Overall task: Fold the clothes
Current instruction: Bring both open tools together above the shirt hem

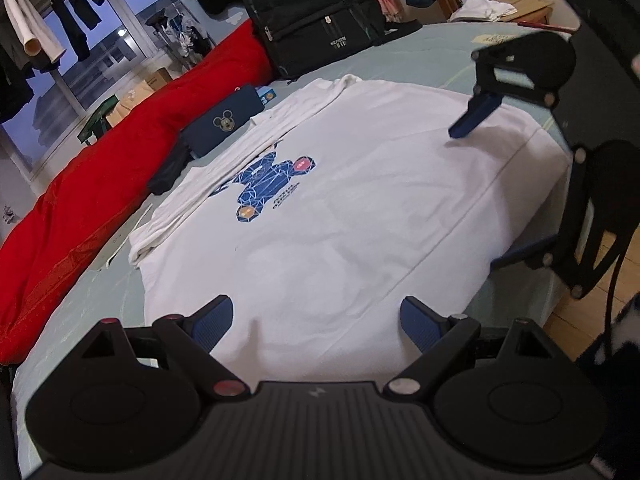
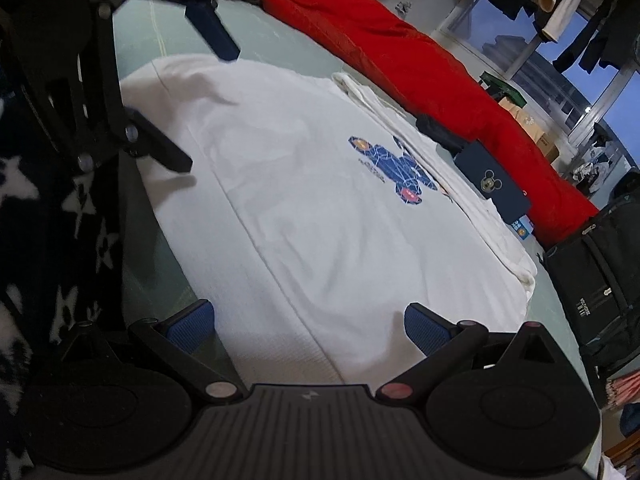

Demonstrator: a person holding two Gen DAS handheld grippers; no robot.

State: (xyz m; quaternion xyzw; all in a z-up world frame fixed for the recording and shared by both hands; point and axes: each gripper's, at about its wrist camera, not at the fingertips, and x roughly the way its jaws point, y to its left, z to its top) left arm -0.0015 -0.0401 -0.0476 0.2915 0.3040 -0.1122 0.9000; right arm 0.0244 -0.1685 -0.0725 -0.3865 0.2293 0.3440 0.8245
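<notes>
A white T-shirt (image 1: pixel 352 216) with a blue bear print (image 1: pixel 272 184) lies flat on the pale green bed sheet (image 1: pixel 92 300). Its far side is folded over in a long strip (image 1: pixel 240 148). My left gripper (image 1: pixel 316 320) hovers open over one end of the shirt, its blue pads wide apart with no cloth pinched. In the right wrist view the same shirt (image 2: pixel 320 220) spreads ahead of my right gripper (image 2: pixel 310 324), which is also open above the opposite end. Each gripper shows in the other's view: the right gripper (image 1: pixel 480 196) and the left gripper (image 2: pixel 206 108), both with fingers spread.
A red quilt (image 1: pixel 100 184) runs along the far side of the bed. A dark blue case with a mouse logo (image 1: pixel 224 120), a dark cloth (image 1: pixel 168 168) and a black backpack (image 1: pixel 312 20) sit beyond the shirt. The bed's near edge drops to wooden floor (image 1: pixel 580 320). A star-patterned sleeve (image 2: pixel 40 200) shows.
</notes>
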